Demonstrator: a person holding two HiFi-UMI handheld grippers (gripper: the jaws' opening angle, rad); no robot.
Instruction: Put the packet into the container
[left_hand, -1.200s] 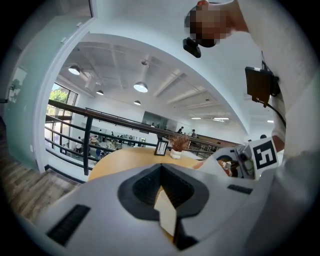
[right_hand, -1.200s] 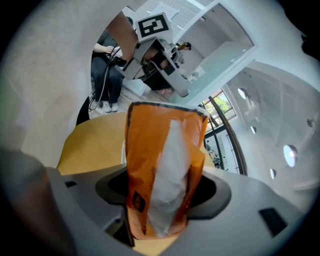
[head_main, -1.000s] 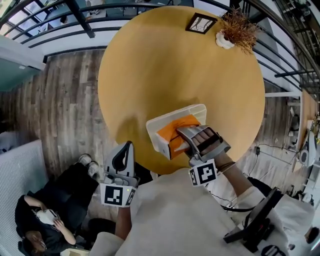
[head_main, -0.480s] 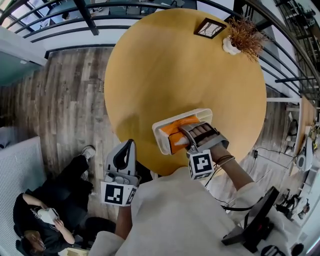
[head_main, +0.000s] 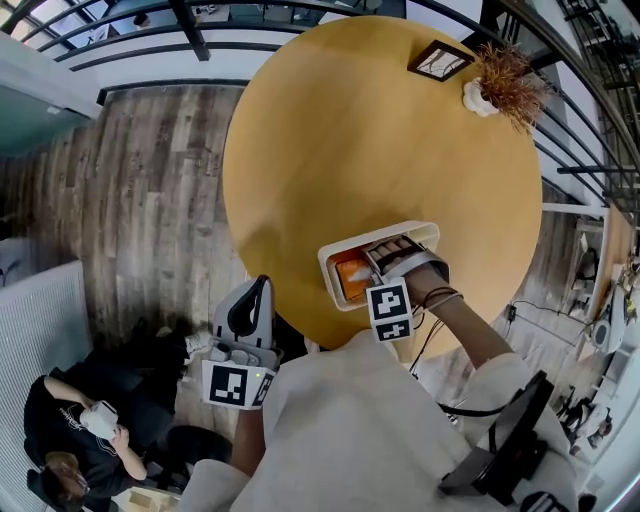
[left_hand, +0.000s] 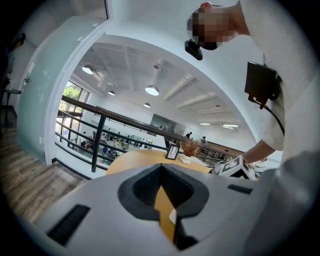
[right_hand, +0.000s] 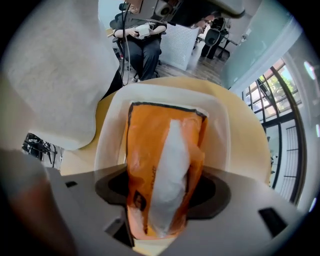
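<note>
The orange packet (head_main: 351, 277) with a white stripe (right_hand: 162, 170) lies lengthwise inside the white rectangular container (head_main: 426, 233), which sits near the front edge of the round yellow table (head_main: 350, 130). My right gripper (head_main: 378, 267) reaches down into the container from the near side. Its jaws stand on either side of the packet's near end and pinch it (right_hand: 160, 202). The container's rim (right_hand: 216, 111) surrounds the packet. My left gripper (head_main: 252, 298) hangs off the table beside my body, jaws together and holding nothing (left_hand: 165, 212).
A small framed picture (head_main: 440, 62) and a dried plant in a white pot (head_main: 503, 85) stand at the table's far edge. A dark railing (head_main: 190, 20) runs behind. A seated person (head_main: 80, 430) is on the wooden floor at lower left.
The right gripper has sunk lower into the container with the packet, so less orange shows in the head view. The left gripper has stayed where it was.
</note>
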